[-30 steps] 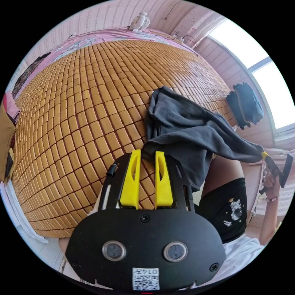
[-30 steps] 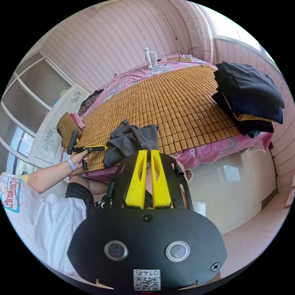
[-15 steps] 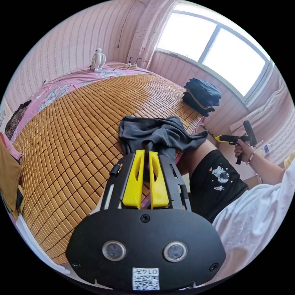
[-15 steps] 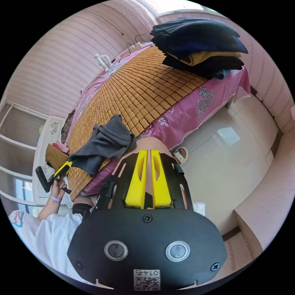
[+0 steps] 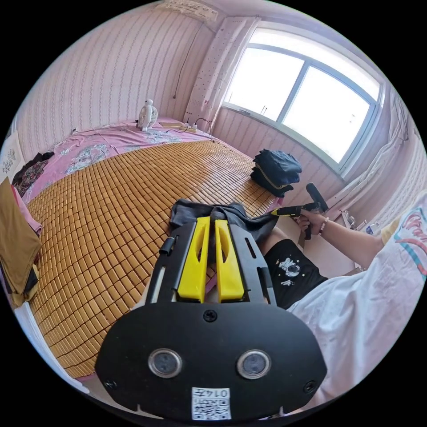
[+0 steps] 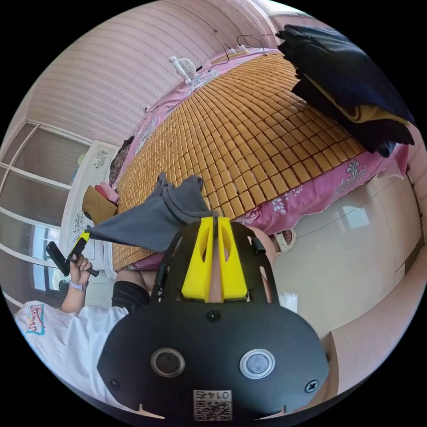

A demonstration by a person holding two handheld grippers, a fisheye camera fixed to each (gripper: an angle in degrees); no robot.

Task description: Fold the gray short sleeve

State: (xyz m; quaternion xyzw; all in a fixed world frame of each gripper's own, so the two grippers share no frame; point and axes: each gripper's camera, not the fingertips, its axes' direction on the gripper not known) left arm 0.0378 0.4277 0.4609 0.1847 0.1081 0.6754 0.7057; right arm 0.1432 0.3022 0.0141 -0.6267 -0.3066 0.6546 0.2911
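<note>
Indoors – bamboo mat, pink striped walls, window

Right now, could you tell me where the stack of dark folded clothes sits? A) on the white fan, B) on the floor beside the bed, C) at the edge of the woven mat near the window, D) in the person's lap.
C: the stack of dark folded clothes rests at the edge of the woven mat, below the window.
</note>
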